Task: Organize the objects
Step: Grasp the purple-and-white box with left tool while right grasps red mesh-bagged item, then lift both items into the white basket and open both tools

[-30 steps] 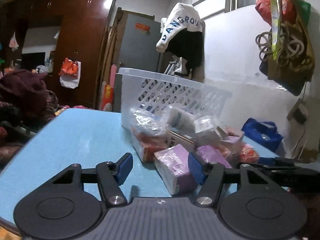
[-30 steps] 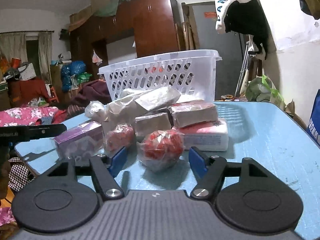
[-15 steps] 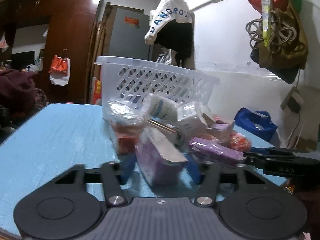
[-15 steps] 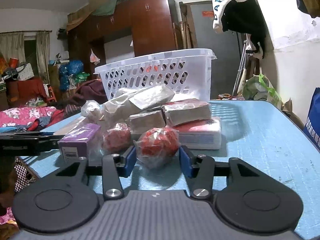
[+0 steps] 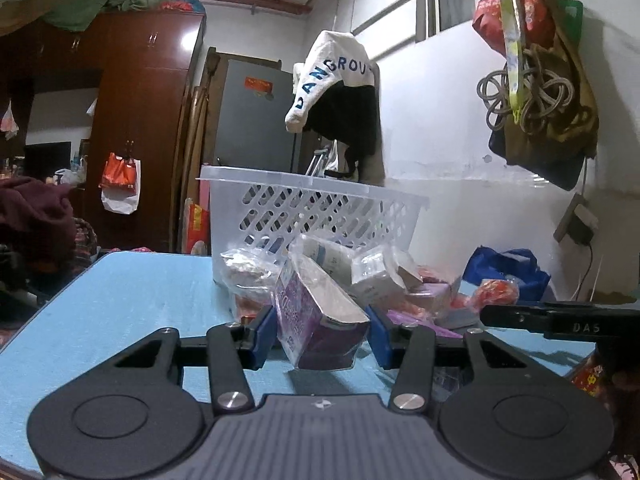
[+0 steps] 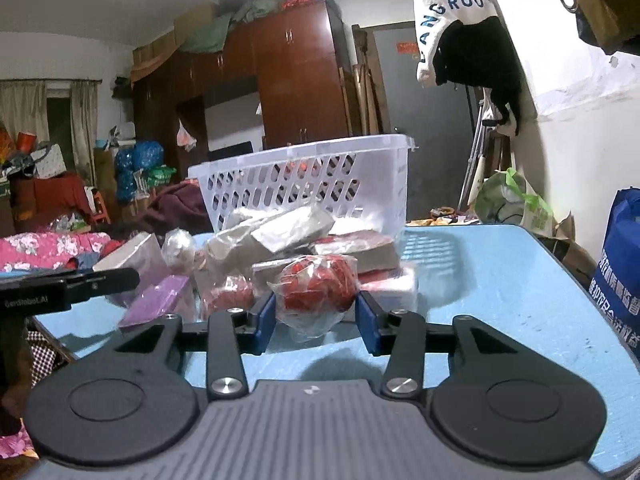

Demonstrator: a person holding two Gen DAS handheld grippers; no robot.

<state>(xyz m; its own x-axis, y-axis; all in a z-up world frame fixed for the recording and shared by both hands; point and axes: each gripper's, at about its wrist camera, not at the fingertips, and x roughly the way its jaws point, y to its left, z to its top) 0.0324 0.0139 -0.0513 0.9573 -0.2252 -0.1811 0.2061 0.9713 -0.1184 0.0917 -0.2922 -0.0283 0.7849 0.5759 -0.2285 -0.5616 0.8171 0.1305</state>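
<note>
A purple box in clear wrap (image 5: 316,320) sits tilted between the blue pads of my left gripper (image 5: 320,334), which press on both its sides; it hangs just above the blue table (image 5: 120,300). My right gripper (image 6: 316,320) has its jaws closing on a clear bag of red sweets (image 6: 316,288), and both pads touch the bag. Behind both grippers lies a pile of wrapped packets (image 6: 280,236). A white slotted basket (image 6: 304,184) stands past the pile; the left wrist view also shows this basket (image 5: 320,208).
A second purple box (image 6: 160,300) lies at the pile's left. The right side of the table (image 6: 500,280) is bare. A blue bag (image 6: 624,264) stands off the table's right edge. Clothes and bags hang on the wall (image 5: 540,92).
Both grippers closed from open. The left one took hold of the purple box and tipped it up off the table. The right one closed around the red bag and raised it slightly.
</note>
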